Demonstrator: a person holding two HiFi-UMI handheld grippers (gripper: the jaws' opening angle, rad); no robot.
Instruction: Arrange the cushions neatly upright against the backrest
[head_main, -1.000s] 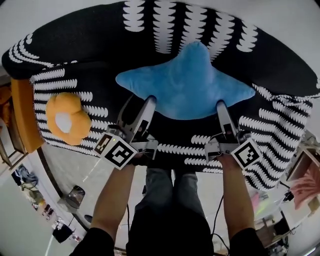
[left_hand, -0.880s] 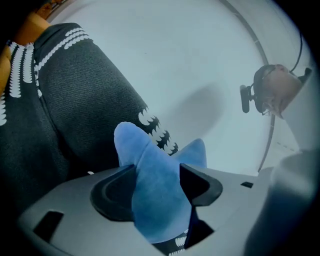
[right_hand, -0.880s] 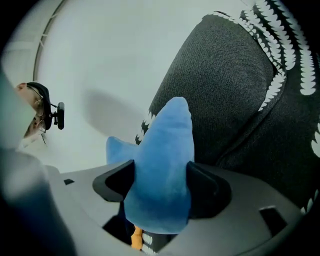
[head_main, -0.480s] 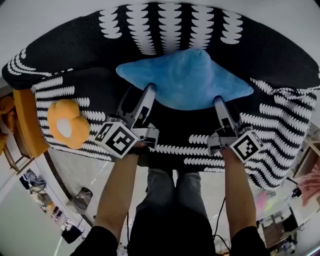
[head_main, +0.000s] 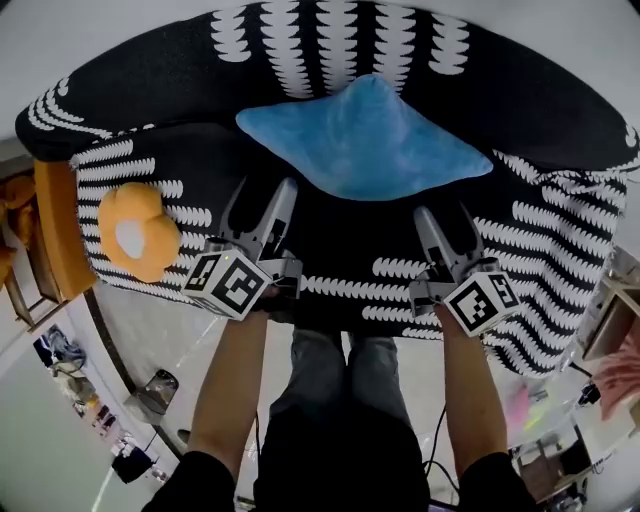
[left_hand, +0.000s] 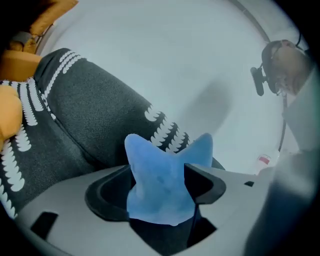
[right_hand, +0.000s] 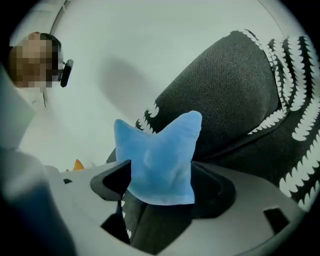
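A blue star-shaped cushion (head_main: 365, 140) leans upright against the black, white-patterned sofa backrest (head_main: 330, 45). My left gripper (head_main: 258, 197) sits just below the cushion's lower left corner, and its jaws have just been opening. My right gripper (head_main: 445, 218) is below the lower right corner, its jaws likewise just opening. Neither touches the cushion. In the left gripper view the cushion (left_hand: 162, 185) shows beyond the spread jaws of the left gripper (left_hand: 160, 194). The right gripper view shows the cushion (right_hand: 160, 160) the same way past the right gripper (right_hand: 162, 189). An orange flower cushion (head_main: 135, 232) lies flat on the seat at left.
An orange piece of furniture (head_main: 55, 230) stands at the sofa's left end. A white wall rises behind the backrest. My legs are at the seat's front edge (head_main: 340, 320). Clutter lies on the floor at lower left and right. A person (right_hand: 32, 57) is at the right gripper view's upper left.
Both grippers let go of the blue cushion's lower corners and drew back toward me with jaws spreading. The cushion now rests higher against the backrest.
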